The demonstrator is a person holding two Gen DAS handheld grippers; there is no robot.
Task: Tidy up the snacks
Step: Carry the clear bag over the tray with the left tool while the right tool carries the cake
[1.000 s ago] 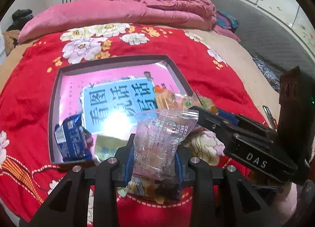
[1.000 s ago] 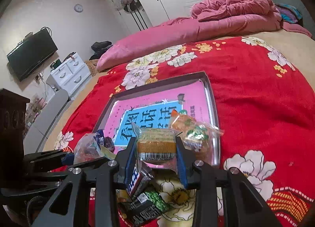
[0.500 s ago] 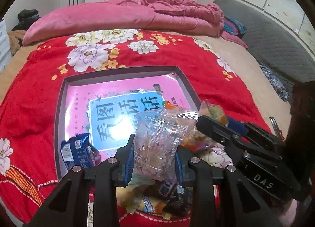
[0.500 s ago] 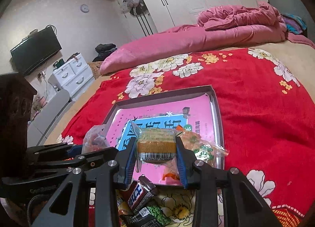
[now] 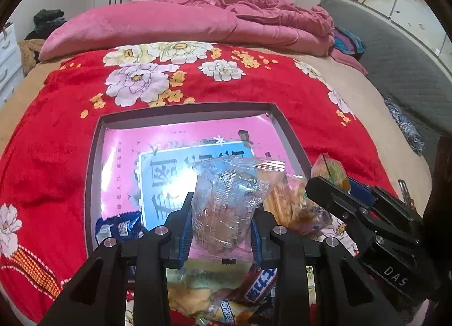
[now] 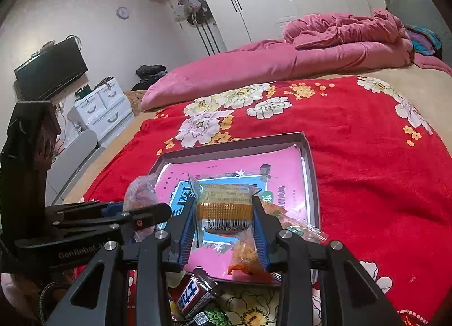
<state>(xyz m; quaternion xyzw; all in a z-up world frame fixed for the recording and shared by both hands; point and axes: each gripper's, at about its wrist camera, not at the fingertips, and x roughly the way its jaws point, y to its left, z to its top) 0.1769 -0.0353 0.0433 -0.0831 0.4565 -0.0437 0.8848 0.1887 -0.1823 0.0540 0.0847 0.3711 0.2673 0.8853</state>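
My left gripper [image 5: 223, 227] is shut on a clear snack packet [image 5: 228, 201], held over the near edge of a shallow grey tray [image 5: 93, 156] lined with a pink and blue sheet. My right gripper [image 6: 224, 230] is shut on a small clear packet with an orange band and a barcode [image 6: 224, 210], also above the tray's [image 6: 310, 173] near part. In each wrist view the other gripper shows at the side: the right one [image 5: 325, 182] and the left one [image 6: 158, 210]. A blue packet [image 5: 118, 227] lies in the tray's near left corner. An orange snack bag [image 6: 285, 218] lies in the tray's near right part.
Loose snacks, among them a chocolate bar [image 6: 195, 292] and a green packet [image 6: 217, 317], lie on the red flowered blanket [image 6: 367, 156] just before the tray. A pink duvet [image 5: 169, 23] is heaped at the bed's far end. White drawers [image 6: 104, 111] and a television [image 6: 50, 71] stand left.
Both grippers, still holding their packets, have moved forward over the tray; more of the tray's far part and the bed shows. The loose snacks have slipped lower in both views.
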